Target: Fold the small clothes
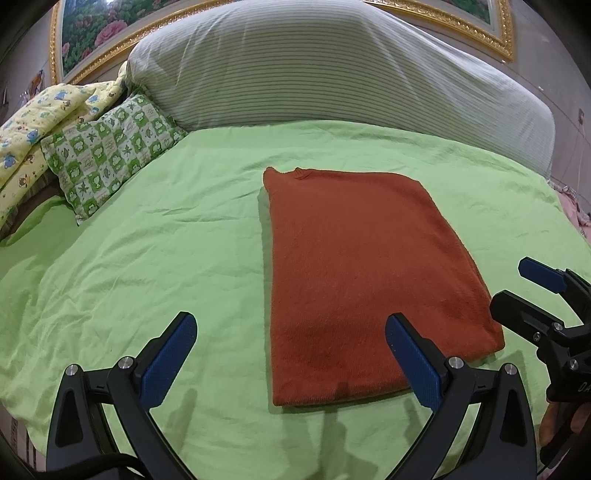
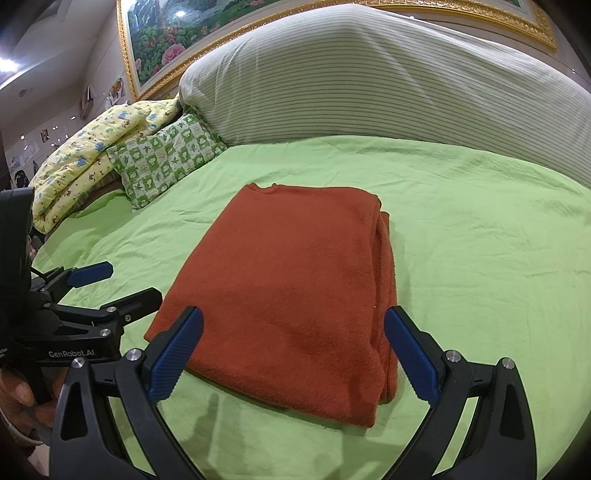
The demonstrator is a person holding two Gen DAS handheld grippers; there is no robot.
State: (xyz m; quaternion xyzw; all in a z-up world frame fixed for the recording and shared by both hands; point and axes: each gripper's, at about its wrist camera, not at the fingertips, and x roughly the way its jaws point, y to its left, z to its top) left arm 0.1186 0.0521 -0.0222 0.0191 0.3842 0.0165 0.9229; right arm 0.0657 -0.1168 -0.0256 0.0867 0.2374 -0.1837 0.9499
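Observation:
A rust-orange knit garment [image 1: 362, 273] lies folded into a flat rectangle on the light green bedsheet [image 1: 147, 258]. It also shows in the right wrist view [image 2: 288, 288], with stacked folded layers along its right edge. My left gripper [image 1: 291, 354] is open and empty, hovering over the garment's near left corner. My right gripper [image 2: 293, 350] is open and empty, above the garment's near edge. The right gripper also shows in the left wrist view [image 1: 517, 291] at the garment's right side. The left gripper also shows in the right wrist view [image 2: 122, 282] at the left.
A large striped pillow [image 1: 332, 66] lies across the back of the bed. A green-and-white patterned pillow [image 1: 110, 151] and a yellow printed quilt [image 1: 37, 129] sit at the back left. A gold-framed flower picture [image 2: 207, 33] hangs on the wall behind.

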